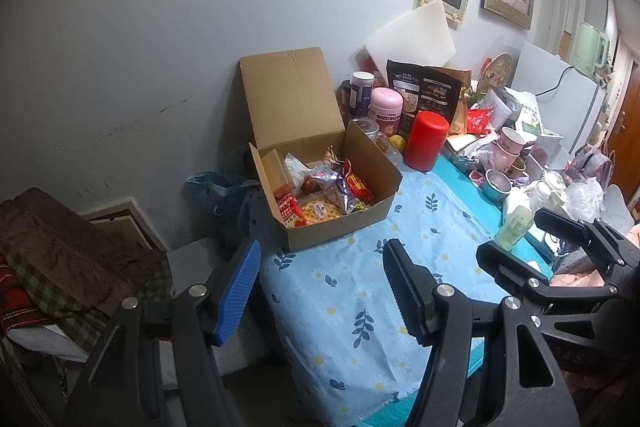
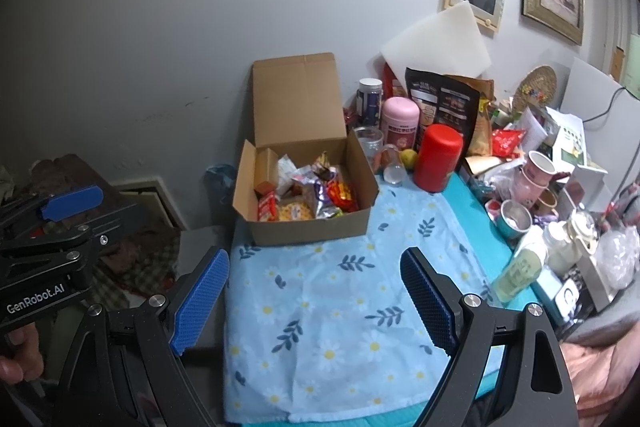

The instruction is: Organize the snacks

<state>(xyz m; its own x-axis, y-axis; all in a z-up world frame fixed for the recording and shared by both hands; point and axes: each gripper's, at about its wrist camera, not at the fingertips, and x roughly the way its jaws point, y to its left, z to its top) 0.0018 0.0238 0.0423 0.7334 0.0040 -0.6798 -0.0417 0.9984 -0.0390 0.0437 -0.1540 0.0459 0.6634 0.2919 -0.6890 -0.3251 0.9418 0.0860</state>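
Note:
An open cardboard box (image 1: 380, 171) (image 2: 362, 167) stands at the far left of the table on a blue flowered cloth (image 1: 360, 287) (image 2: 340, 307), lid flap up against the wall. Several snack packets (image 1: 336, 187) (image 2: 316, 195) lie inside it. My left gripper (image 1: 320, 287) is open and empty, held well short of the box, over the cloth's near left edge. My right gripper (image 2: 316, 299) is open and empty above the cloth, in front of the box. The right gripper also shows in the left wrist view (image 1: 532, 239), and the left gripper shows in the right wrist view (image 2: 68, 203).
Right of the box stand a red canister (image 1: 426, 141) (image 2: 438, 159), a pink jar (image 1: 386, 109) (image 2: 400, 121), a black pouch (image 1: 432, 87) (image 2: 444, 99), cups, bowls and a green bottle (image 1: 514, 227) (image 2: 516, 271). Folded blankets (image 1: 60, 259) lie left of the table.

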